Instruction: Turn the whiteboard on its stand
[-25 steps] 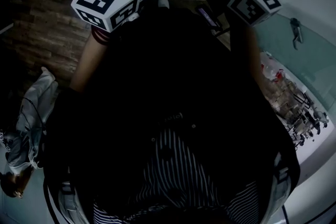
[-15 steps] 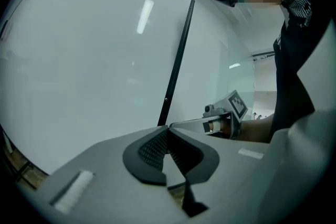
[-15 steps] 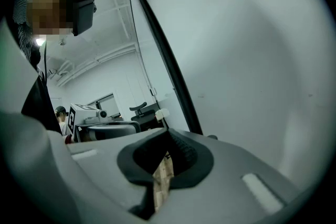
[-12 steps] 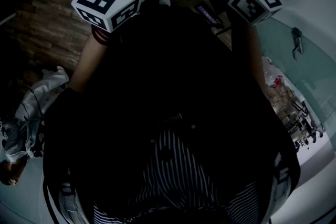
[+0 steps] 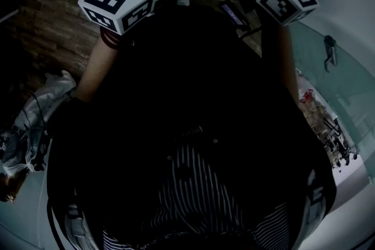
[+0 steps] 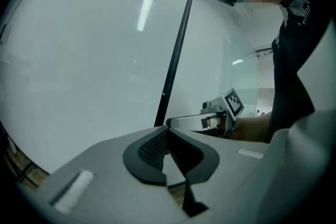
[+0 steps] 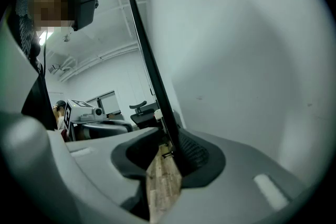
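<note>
Right claw (image 7: 165,157) opening around whiteboard (image 7: 236,60) edge; lower edge hidden.

The whiteboard (image 6: 89,60) is big, white and blank. It is shiny, and a long light shows on it. A thin black frame (image 6: 176,55) runs up its side edge. The board stands up tall, seen from close by.

Smooth, glossy whiteboard (image 6: 79,60) above a matt wood-plank floor (image 5: 47,26)
</note>
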The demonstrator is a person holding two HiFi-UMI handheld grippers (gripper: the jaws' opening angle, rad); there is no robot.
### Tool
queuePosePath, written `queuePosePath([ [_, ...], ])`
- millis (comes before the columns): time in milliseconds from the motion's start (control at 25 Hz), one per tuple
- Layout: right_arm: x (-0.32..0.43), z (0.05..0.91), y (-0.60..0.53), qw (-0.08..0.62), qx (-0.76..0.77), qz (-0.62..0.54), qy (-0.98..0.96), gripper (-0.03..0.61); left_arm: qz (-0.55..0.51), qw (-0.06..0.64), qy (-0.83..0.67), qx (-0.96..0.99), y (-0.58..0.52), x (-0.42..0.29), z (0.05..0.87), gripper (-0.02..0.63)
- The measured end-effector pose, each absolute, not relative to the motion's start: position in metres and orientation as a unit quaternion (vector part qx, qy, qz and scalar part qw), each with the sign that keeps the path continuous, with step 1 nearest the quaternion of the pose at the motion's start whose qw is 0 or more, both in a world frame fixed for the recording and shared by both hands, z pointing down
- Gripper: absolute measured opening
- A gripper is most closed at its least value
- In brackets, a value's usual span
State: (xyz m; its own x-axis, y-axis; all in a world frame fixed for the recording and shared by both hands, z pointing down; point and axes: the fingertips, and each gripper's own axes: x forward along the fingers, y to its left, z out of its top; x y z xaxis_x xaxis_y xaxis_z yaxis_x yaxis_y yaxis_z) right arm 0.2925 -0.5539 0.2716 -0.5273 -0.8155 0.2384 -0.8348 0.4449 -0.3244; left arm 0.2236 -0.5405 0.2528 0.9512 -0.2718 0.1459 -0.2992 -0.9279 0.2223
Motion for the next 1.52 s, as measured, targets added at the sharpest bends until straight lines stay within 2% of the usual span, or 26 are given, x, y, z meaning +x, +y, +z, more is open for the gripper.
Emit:
queuePosePath([
  [160, 0.321, 0.268, -0.527, 0.021, 0.478, 0.191, -0.857, 0.166, 0.054, 0.114, -0.166, 0.978, -0.508, 0.250, 0.251, -0.003],
  [720, 0.304, 0.280, -0.554, 0.050, 0.423, 0.154, -0.891, 0.222, 0.037, 0.108, -0.238, 0.964, -0.529, 0.245, 0.264, -0.003],
  [920, 0.267, 0.268, -0.569, 0.062, 0.402, 0.130, -0.904, 0.222, 0.032, 0.108, -0.259, 0.959, -0.538, 0.213, 0.258, -0.003],
  [1120, 0.271, 0.263, -0.578, 0.050, 0.409, 0.122, -0.903, 0.218, 0.038, 0.115, -0.272, 0.955, -0.547, 0.208, 0.263, -0.003],
  [1320, 0.288, 0.279, -0.582, 0.071, 0.431, 0.126, -0.891, 0.199, 0.045, 0.123, -0.258, 0.957, -0.550, 0.224, 0.273, -0.003],
  [1520, 0.337, 0.296, -0.587, 0.100, 0.495, 0.114, -0.855, 0.087, 0.064, 0.149, -0.242, 0.957, -0.549, 0.247, 0.293, -0.002],
])
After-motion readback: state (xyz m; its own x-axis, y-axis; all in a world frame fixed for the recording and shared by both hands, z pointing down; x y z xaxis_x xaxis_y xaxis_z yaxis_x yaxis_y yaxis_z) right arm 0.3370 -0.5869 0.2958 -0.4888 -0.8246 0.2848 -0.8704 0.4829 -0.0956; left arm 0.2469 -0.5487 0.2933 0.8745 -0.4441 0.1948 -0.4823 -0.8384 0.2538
